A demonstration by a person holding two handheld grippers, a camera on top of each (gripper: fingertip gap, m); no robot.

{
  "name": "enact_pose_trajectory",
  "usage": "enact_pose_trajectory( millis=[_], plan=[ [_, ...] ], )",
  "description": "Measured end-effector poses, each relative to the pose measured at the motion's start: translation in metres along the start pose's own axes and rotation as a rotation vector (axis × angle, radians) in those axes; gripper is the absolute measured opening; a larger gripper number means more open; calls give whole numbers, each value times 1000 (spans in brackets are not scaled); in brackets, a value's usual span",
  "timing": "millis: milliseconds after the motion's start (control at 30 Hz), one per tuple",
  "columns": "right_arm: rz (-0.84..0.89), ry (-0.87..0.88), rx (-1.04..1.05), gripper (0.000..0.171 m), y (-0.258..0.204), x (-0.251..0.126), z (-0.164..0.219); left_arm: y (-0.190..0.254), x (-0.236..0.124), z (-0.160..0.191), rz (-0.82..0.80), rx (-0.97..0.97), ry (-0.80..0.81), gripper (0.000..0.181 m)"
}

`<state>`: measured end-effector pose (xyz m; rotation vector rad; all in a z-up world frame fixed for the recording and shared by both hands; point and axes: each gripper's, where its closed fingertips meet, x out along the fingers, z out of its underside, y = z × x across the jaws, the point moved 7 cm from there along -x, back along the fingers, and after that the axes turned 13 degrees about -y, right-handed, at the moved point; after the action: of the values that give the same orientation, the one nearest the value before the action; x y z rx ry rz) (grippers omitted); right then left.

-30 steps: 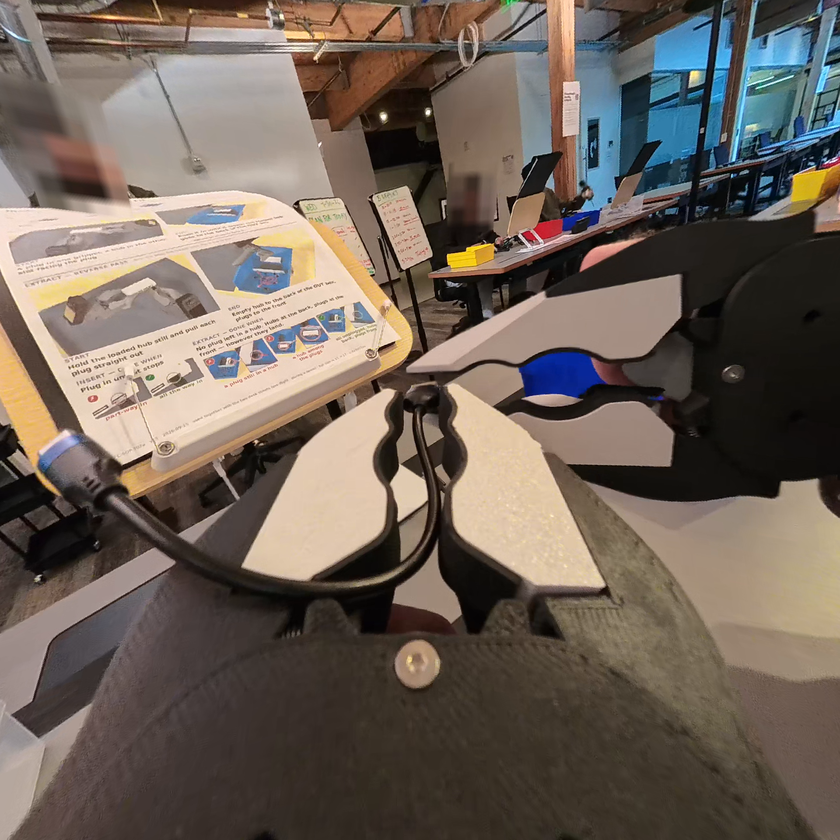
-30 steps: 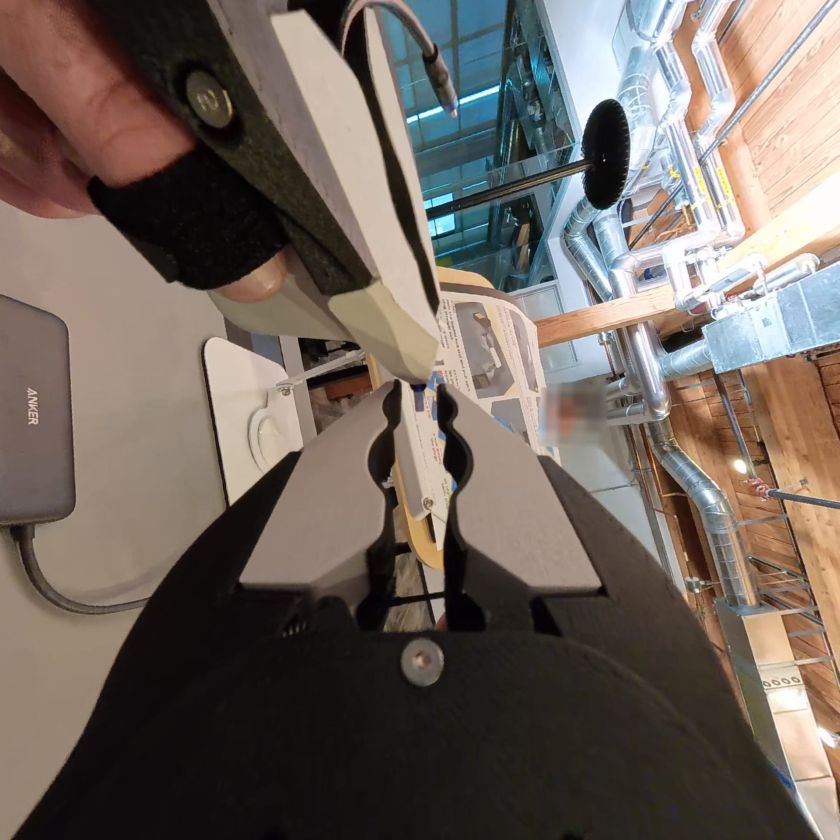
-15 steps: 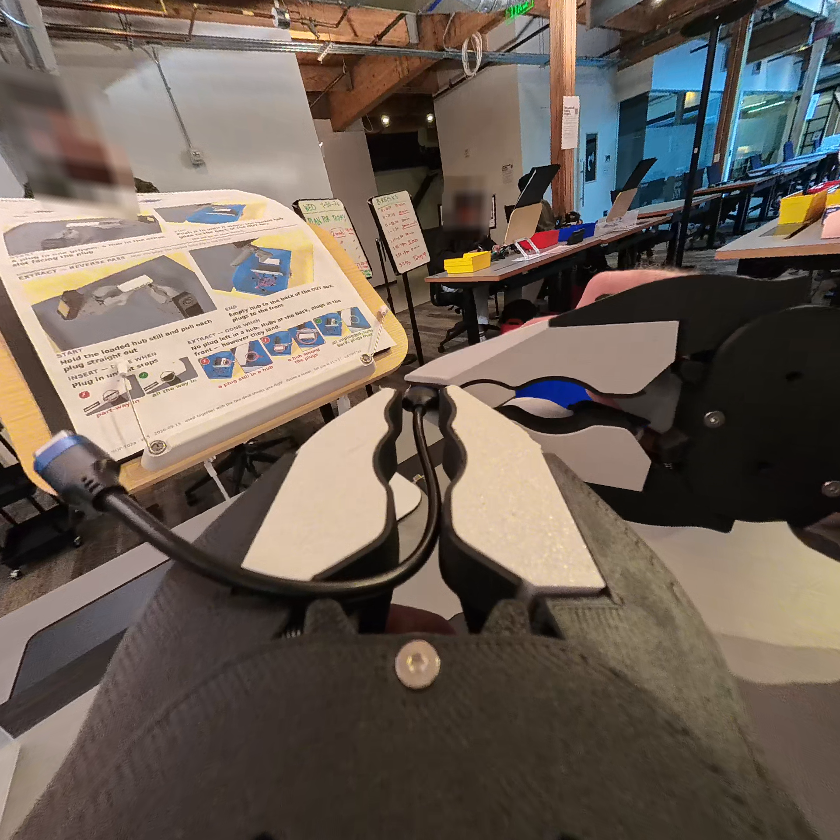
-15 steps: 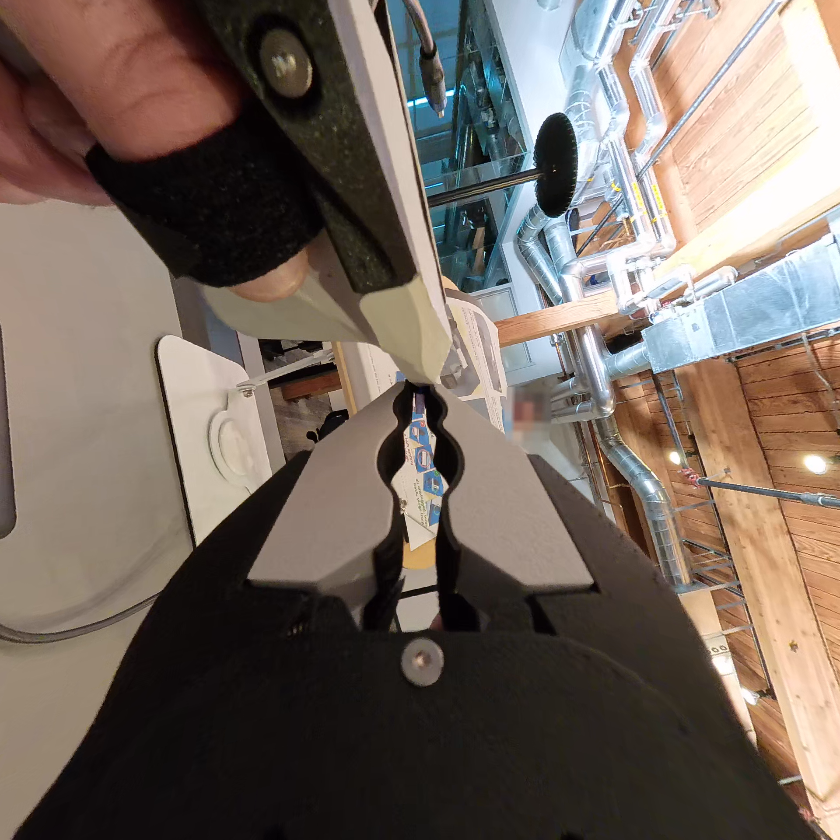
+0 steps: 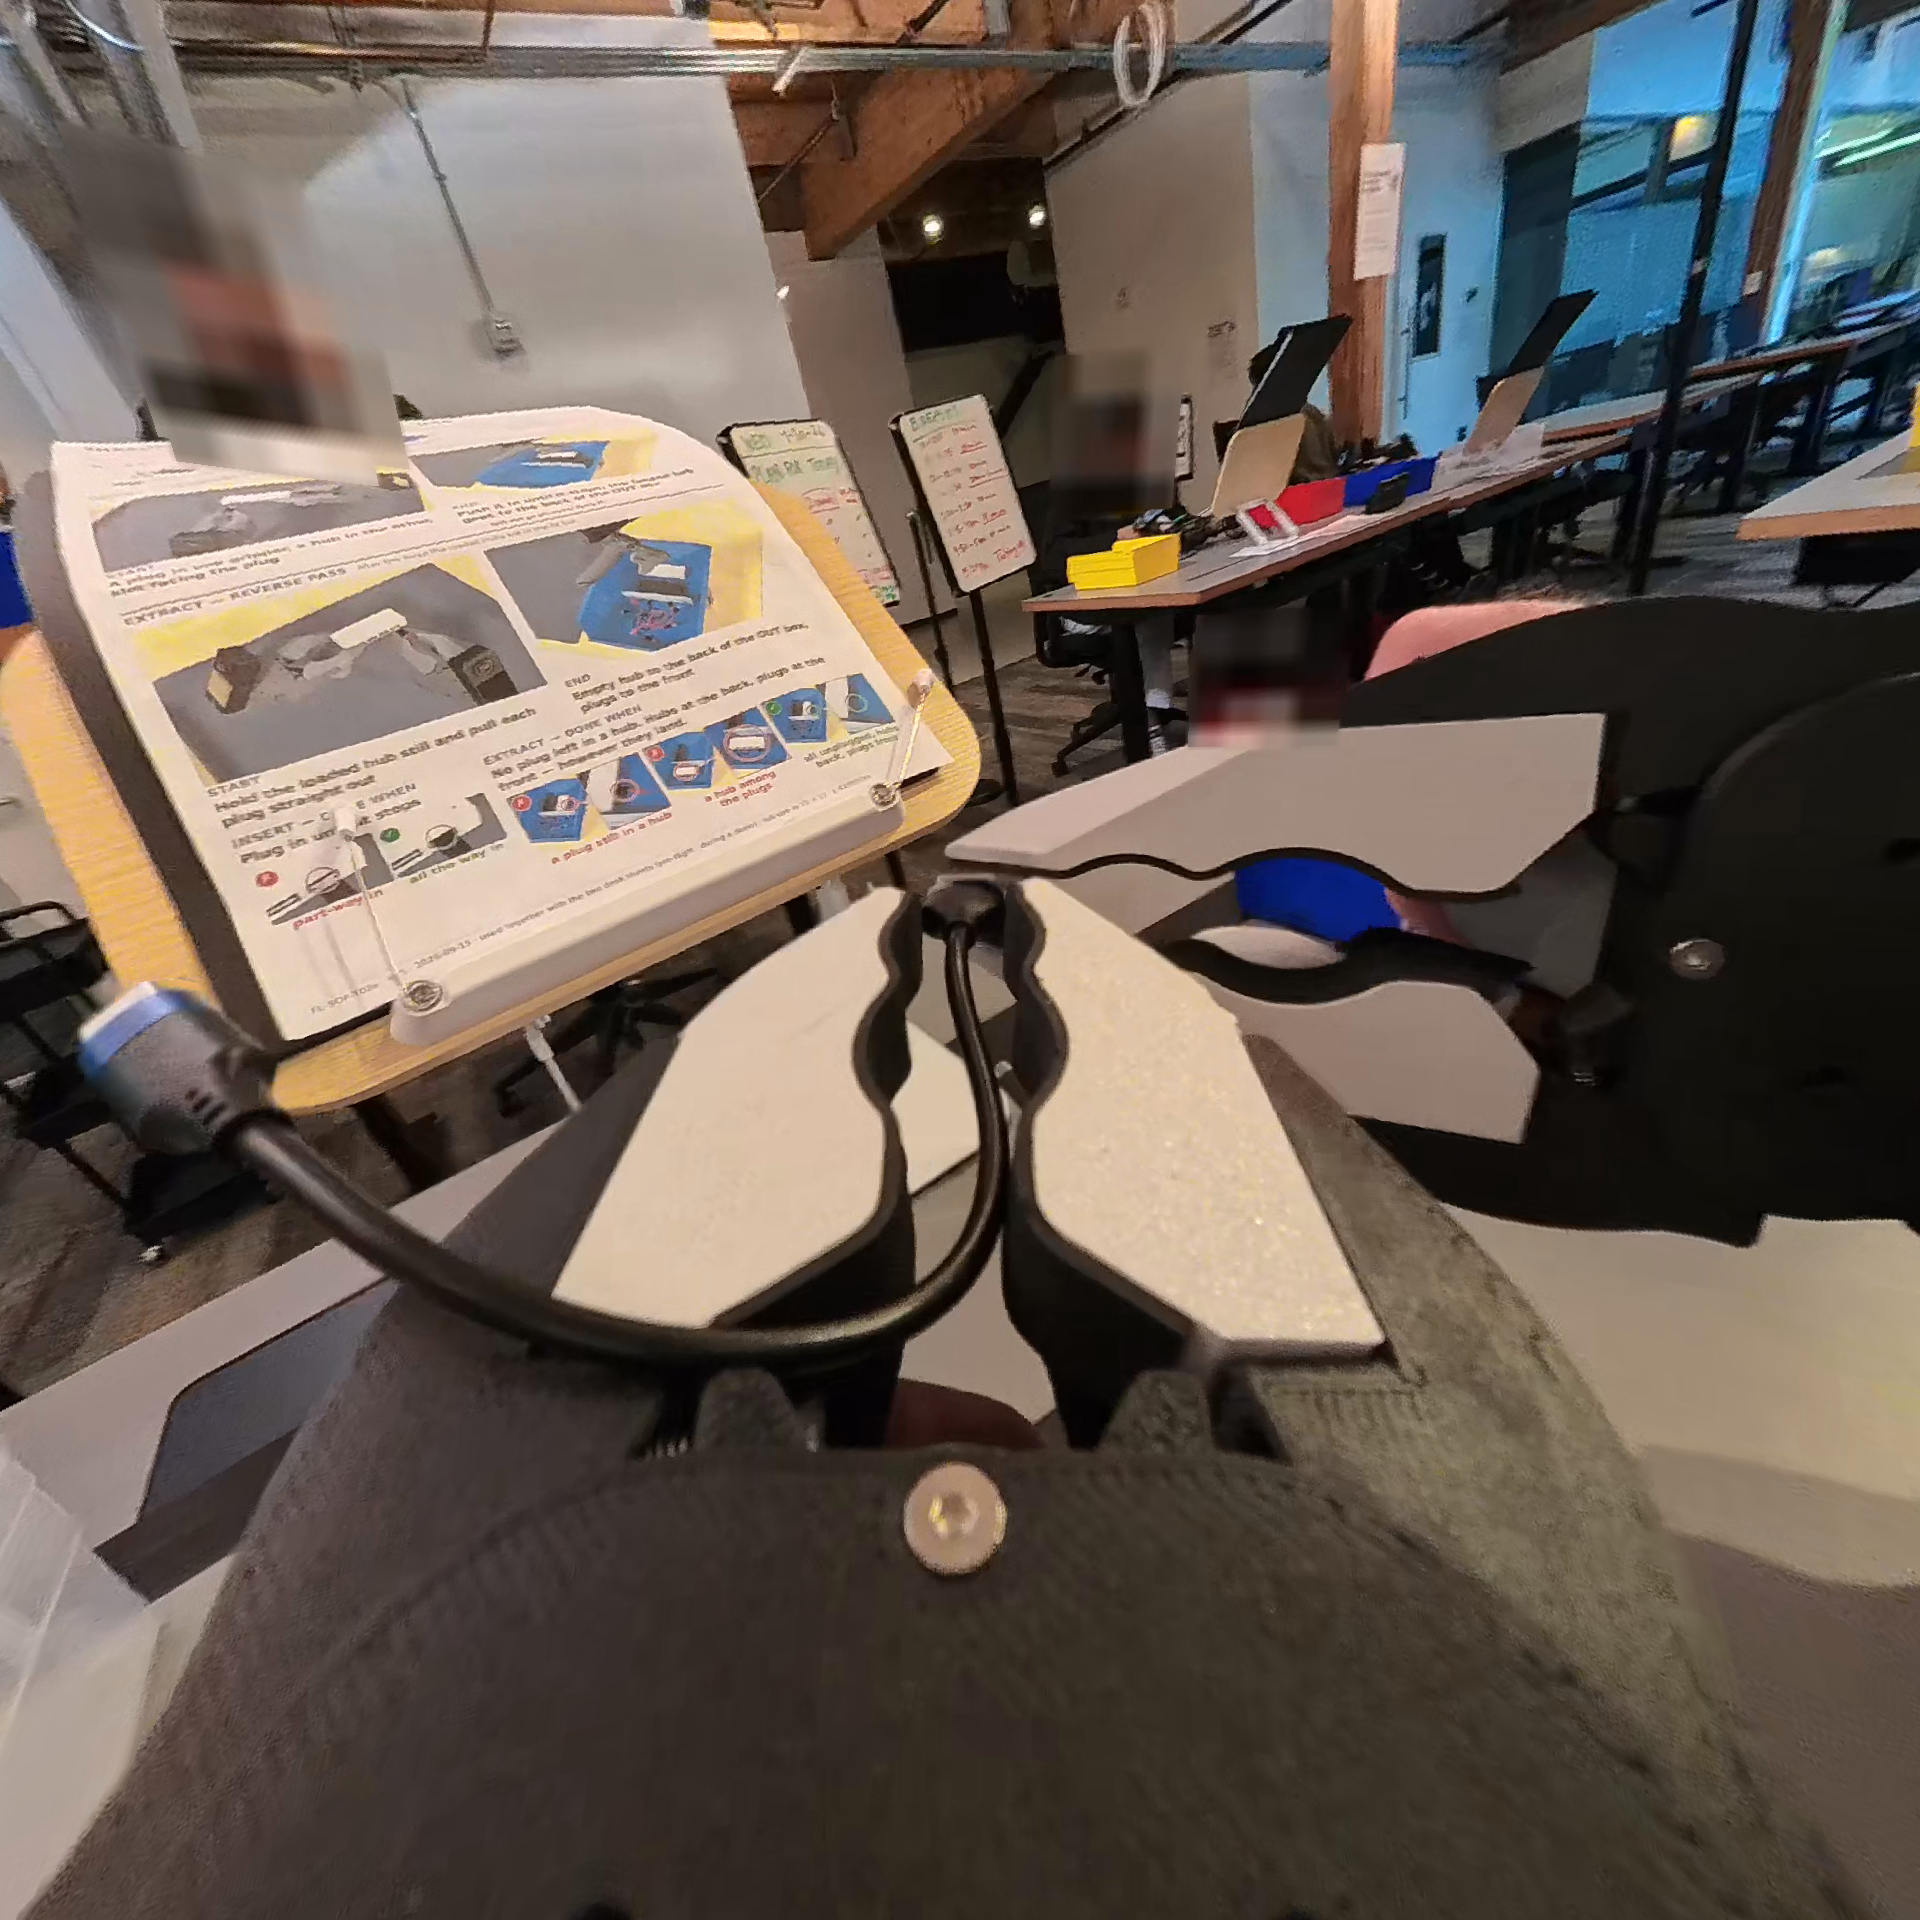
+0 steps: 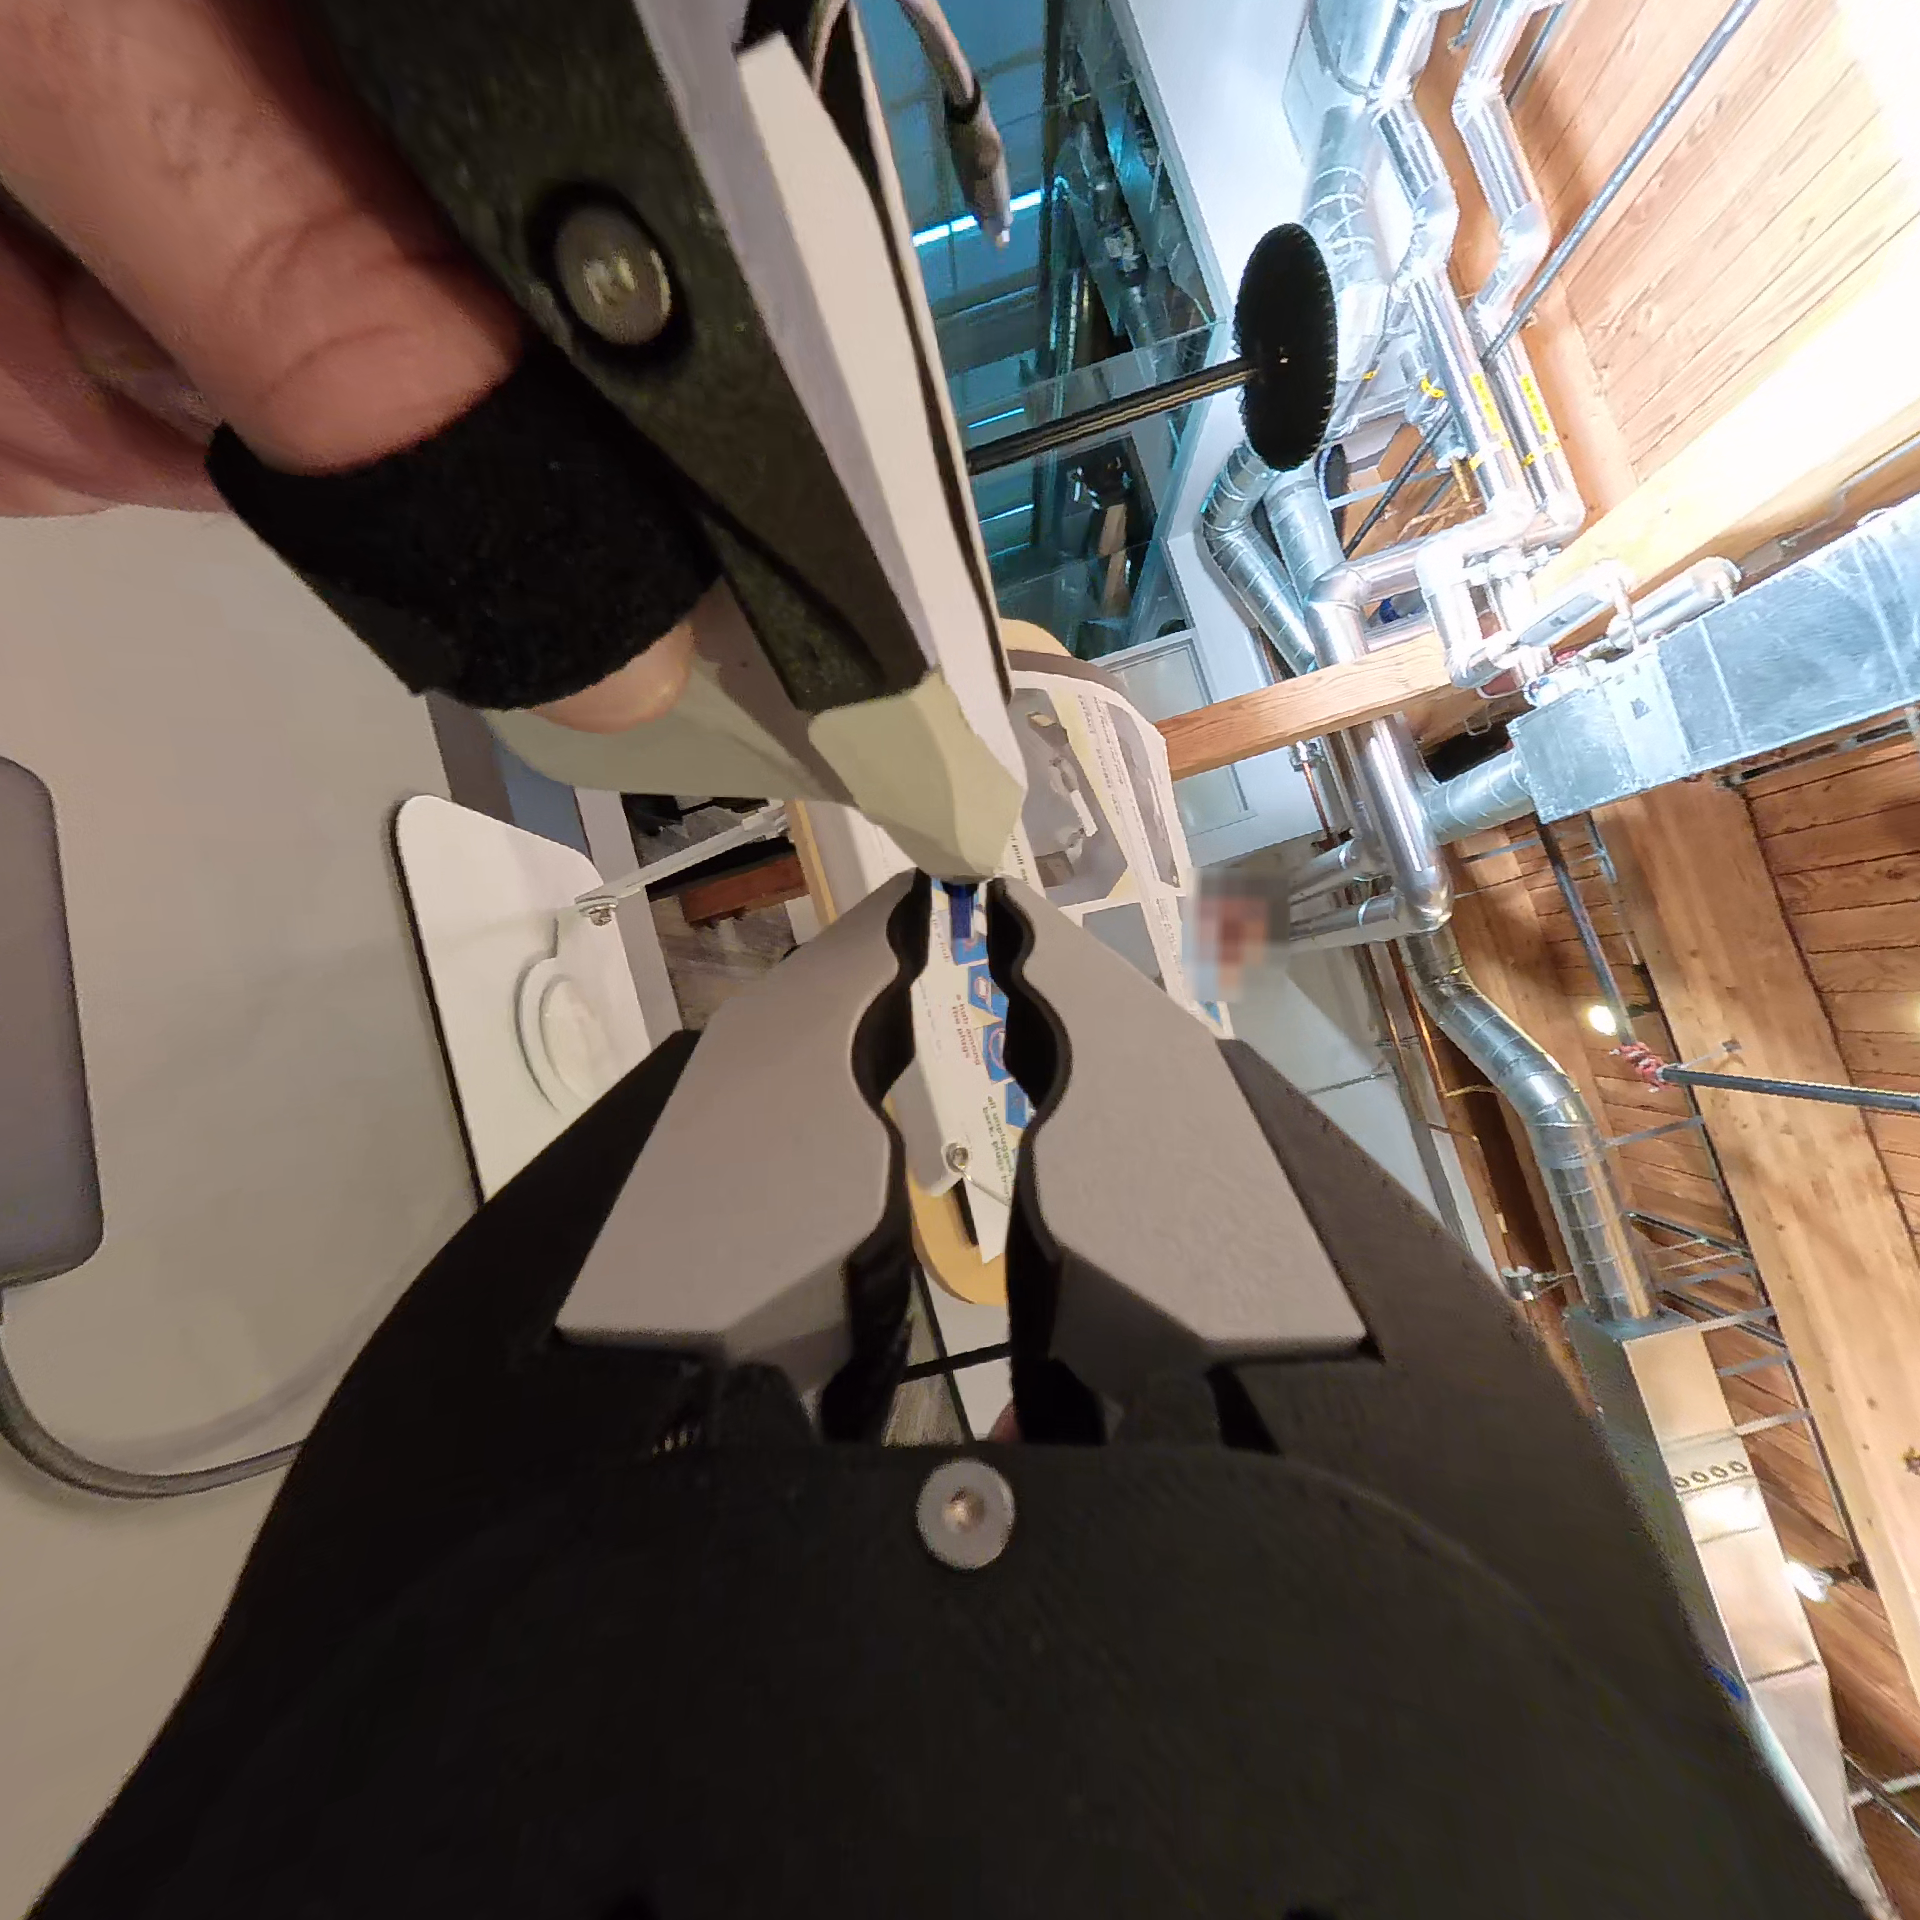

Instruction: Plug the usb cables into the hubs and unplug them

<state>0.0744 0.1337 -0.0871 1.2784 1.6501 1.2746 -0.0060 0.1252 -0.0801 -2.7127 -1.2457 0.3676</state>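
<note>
Up close, the left gripper (image 5: 961, 902) pinched a black usb cable (image 5: 727, 1330) near its hidden tip plug. Meeting it, the right gripper (image 6: 954, 896) was nearly closed on something small and blue, unidentifiable. Beyond, a grey hub (image 6: 42, 1029) lay cropped on the table (image 6: 260, 790).

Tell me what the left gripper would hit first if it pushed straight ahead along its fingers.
Probably the right gripper, whose fingertips lie crosswise just past the left gripper, itself shut on the black cable. Depth is unclear; missing that, the instruction stand follows.
</note>
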Motion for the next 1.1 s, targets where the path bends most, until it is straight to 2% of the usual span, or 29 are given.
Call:
enact_pose_trajectory(
  millis=[167, 433, 867, 967, 1100],
  plan=[
    [-31, -22, 31, 11, 0, 3, 5, -13, 9, 11, -80, 14, -19, 15],
    [-81, -39, 99, 6, -3, 6, 6, -40, 22, 33, -178, -26, -84, 15],
    [-210, -68, 135, 8, -18, 12, 15, -57, 25, 41, -229, -50, -93, 15],
    [-323, -90, 184, 13, -24, 15, 21, -64, 22, 39, -242, -57, -82, 15],
    [-688, -171, 289, 25, -54, 20, 36, -79, 17, 37, -268, -75, -68, 15]
  ],
)
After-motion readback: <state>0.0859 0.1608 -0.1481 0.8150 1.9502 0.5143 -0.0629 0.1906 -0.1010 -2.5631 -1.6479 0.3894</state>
